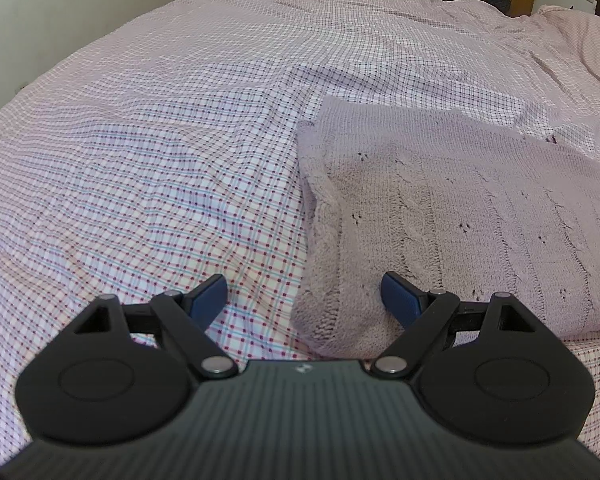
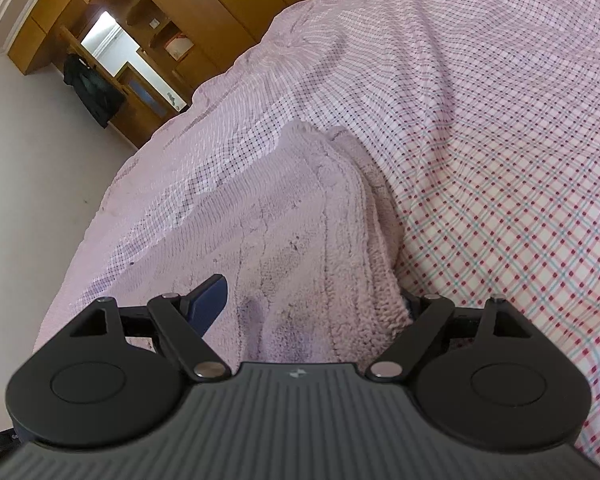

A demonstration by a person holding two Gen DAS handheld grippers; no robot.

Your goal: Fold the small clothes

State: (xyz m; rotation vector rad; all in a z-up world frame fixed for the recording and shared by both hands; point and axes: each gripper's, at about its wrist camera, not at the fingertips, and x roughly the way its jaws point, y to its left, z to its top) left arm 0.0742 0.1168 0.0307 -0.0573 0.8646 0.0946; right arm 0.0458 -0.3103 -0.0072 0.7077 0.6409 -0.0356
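A pale lilac knitted garment lies folded on the checked bedspread. In the left wrist view my left gripper is open, its blue pads straddling the garment's near left corner, the right pad resting on the knit. In the right wrist view the same garment runs up between the fingers of my right gripper, which is open. Its left blue pad lies on the knit; the right pad is mostly hidden behind the garment's thick folded edge.
The bedspread covers the whole bed and is wrinkled. A wooden wardrobe and a dark garment hanging stand beyond the bed's far edge. A white wall is to the left.
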